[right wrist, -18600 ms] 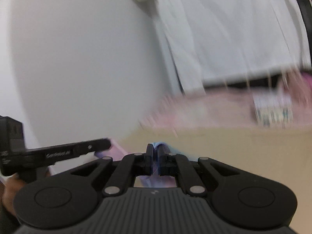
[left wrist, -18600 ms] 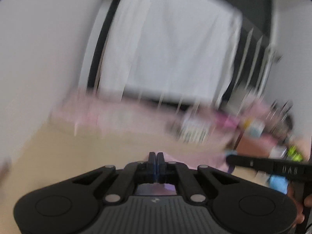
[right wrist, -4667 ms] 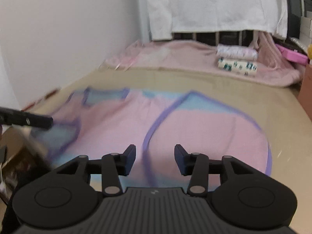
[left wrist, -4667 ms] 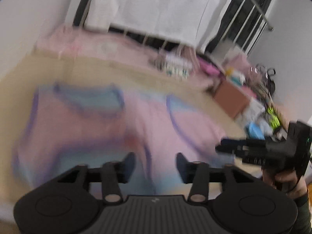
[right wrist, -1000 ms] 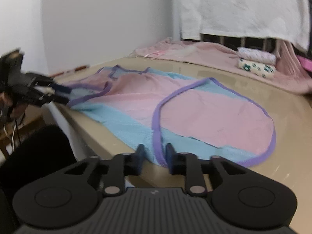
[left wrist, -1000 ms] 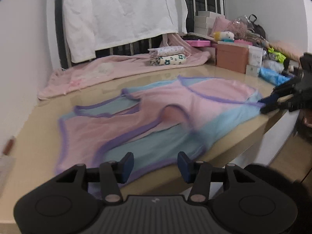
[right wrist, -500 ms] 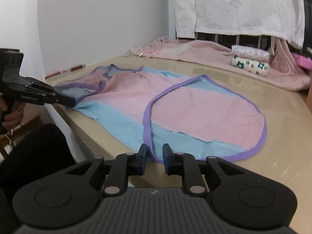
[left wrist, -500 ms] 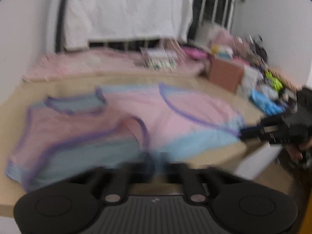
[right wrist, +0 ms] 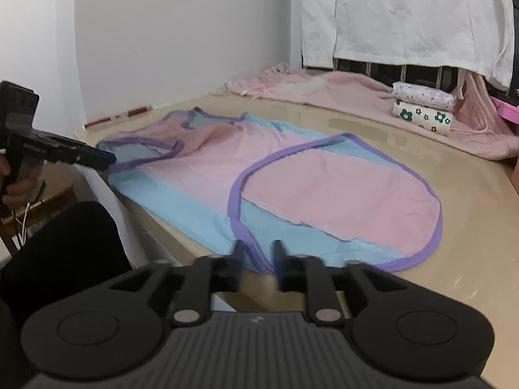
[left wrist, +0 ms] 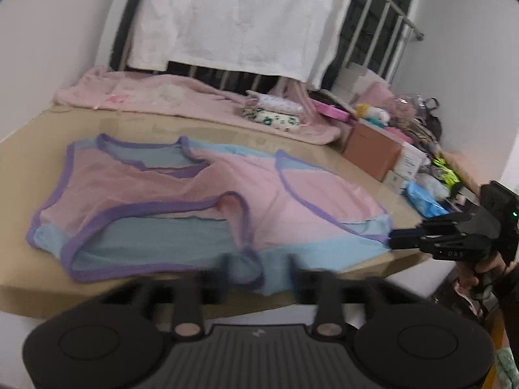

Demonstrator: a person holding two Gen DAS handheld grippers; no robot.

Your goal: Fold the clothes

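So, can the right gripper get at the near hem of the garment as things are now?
Probably yes. The right gripper hangs open at the table edge, with the garment hem just ahead of its fingertips and nothing between.

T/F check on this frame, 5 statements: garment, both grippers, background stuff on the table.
1. The pink and blue garment lies spread on the beige table. True.
2. The left gripper is clamped on the garment's hem. False: its jaws stand apart, having just opened, with the purple-trimmed hem lying between them but not pinched.
3. The right gripper is open at the near edge of the garment. True; its jaws have just been opening.
4. The garment's trim is yellow. False: the trim is purple.
5. The folded floral cloths sit on top of the garment. False: they rest apart from it on the pink blanket at the far side.
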